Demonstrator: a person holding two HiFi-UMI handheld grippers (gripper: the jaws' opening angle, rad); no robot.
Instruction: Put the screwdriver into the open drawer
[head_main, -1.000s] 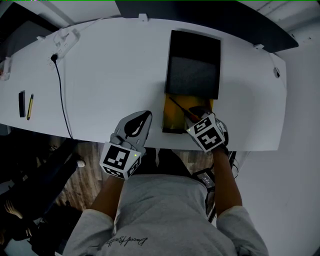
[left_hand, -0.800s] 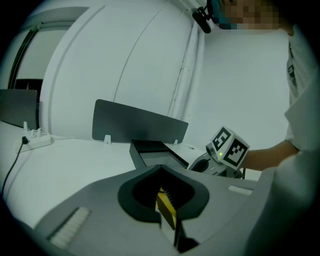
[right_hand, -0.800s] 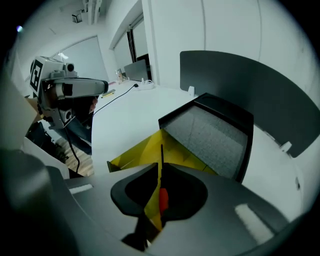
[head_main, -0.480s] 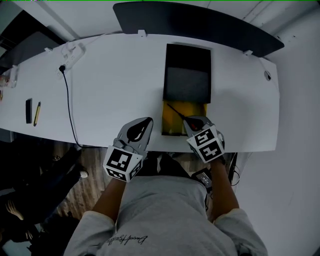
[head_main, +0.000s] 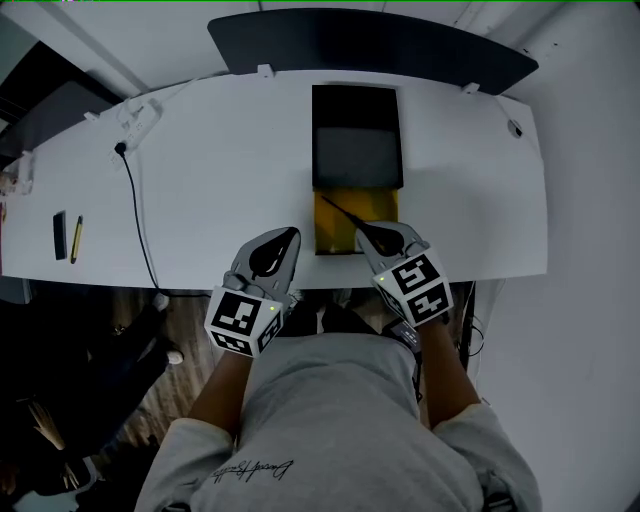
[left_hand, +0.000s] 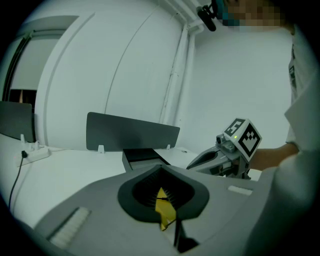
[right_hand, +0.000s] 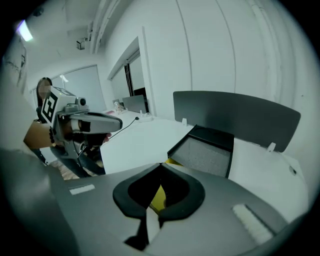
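The black drawer unit (head_main: 356, 150) stands on the white table (head_main: 220, 190), and its yellow drawer (head_main: 333, 236) is pulled out toward me. The screwdriver (head_main: 341, 211) lies slantwise in the drawer as a thin dark shaft; its near end is hidden under my right gripper (head_main: 363, 227). That gripper hangs above the drawer's front right corner, shut, with nothing seen between its jaws (right_hand: 161, 165). My left gripper (head_main: 291, 233) is also shut (left_hand: 161, 168) and empty, just left of the drawer at the table's front edge. The right gripper (left_hand: 199, 162) shows in the left gripper view.
A dark screen panel (head_main: 370, 45) stands behind the table. At the far left lie a power strip (head_main: 135, 108) with a black cable (head_main: 133, 215), and a black and a yellow object (head_main: 66, 232) near the edge. My left gripper (right_hand: 116, 122) shows in the right gripper view.
The right gripper has lifted and drawn back off the drawer; the screwdriver has stayed inside. The left gripper has risen a little.
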